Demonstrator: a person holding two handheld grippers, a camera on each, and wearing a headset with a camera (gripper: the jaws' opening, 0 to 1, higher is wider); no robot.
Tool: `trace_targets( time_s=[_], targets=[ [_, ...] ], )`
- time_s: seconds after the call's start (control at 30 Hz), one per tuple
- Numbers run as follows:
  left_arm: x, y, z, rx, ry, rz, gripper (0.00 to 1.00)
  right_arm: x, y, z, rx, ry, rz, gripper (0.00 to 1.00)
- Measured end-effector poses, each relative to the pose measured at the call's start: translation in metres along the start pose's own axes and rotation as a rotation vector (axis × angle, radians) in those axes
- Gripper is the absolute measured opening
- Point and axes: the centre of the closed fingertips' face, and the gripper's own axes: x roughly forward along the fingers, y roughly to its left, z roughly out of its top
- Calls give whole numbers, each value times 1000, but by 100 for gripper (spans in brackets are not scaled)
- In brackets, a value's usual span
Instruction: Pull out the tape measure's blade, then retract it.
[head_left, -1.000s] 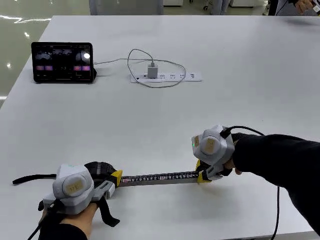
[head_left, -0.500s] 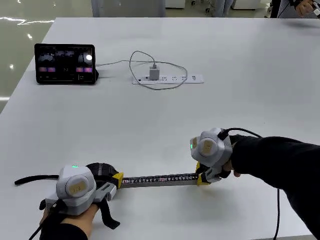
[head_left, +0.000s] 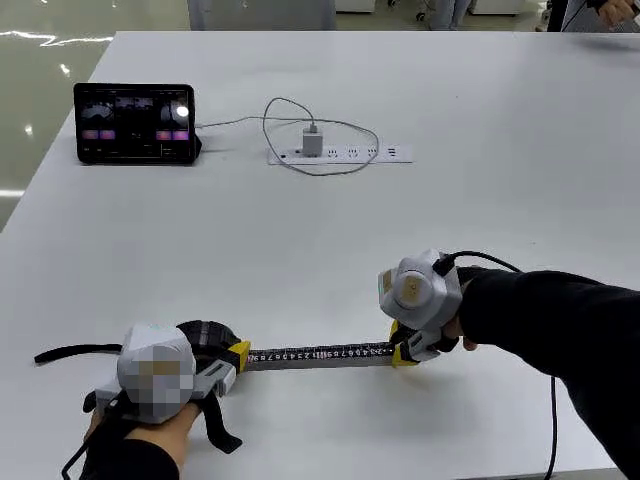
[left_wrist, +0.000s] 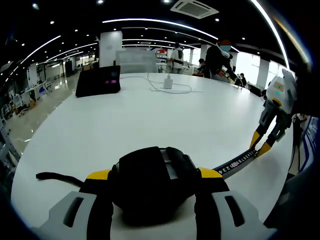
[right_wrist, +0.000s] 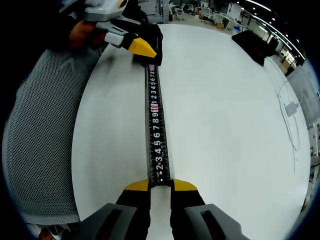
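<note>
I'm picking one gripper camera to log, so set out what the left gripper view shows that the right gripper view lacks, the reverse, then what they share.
Left gripper view: the black tape measure case up close, clamped between the left gripper's jaws, with its black strap trailing on the table.
Right gripper view: the end of the blade pinched in the right gripper's jaws, its numbers readable, and grey mesh clothing.
Shared: the blade stretched flat between the two grippers, the white table, the tablet.

Tip of blade (right_wrist: 155, 120) hidden between right gripper (right_wrist: 161, 186) jaws, case (head_left: 204, 333) half behind left gripper (head_left: 221, 347)
</note>
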Motion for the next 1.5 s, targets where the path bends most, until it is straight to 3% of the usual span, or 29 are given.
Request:
trace_targets(
  time_s=[0.53, 1.07, 1.5],
  targets=[
    [0, 1, 0, 5, 5, 0, 61, 2, 0, 4, 57, -3, 2, 10],
    [0, -1, -1, 7, 5, -1, 61, 4, 1, 9, -33, -5, 2, 11],
    [-1, -1, 0, 8, 3, -1, 61, 4, 1, 12, -66, -39, 8, 11]
  ],
)
